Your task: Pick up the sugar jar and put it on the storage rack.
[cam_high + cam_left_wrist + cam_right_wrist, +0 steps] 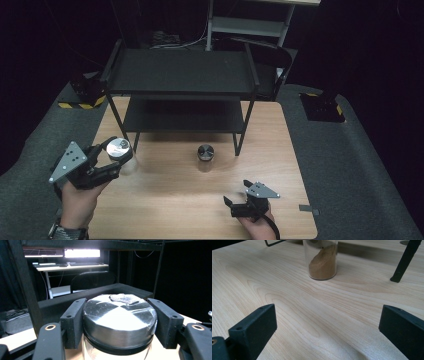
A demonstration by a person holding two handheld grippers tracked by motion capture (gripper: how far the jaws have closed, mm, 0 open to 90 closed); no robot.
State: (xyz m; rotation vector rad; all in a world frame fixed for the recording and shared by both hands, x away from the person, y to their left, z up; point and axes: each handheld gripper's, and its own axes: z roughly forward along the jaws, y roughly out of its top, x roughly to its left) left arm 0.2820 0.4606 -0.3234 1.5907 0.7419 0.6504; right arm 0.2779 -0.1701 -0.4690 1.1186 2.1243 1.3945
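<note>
Gleaming silver lid (120, 317), clear glass jar (117, 353) — clamped

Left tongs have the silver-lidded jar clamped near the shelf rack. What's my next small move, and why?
Probably carry the jar up and forward toward the black shelf rack. The left tongs clamp it just under the lid, and it appears lifted off the wooden table. The right tongs sit open near the second jar, so leave them.

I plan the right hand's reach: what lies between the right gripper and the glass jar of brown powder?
Only bare wooden table: the right gripper view shows nothing between the open right gripper and the glass jar of brown powder.
</note>
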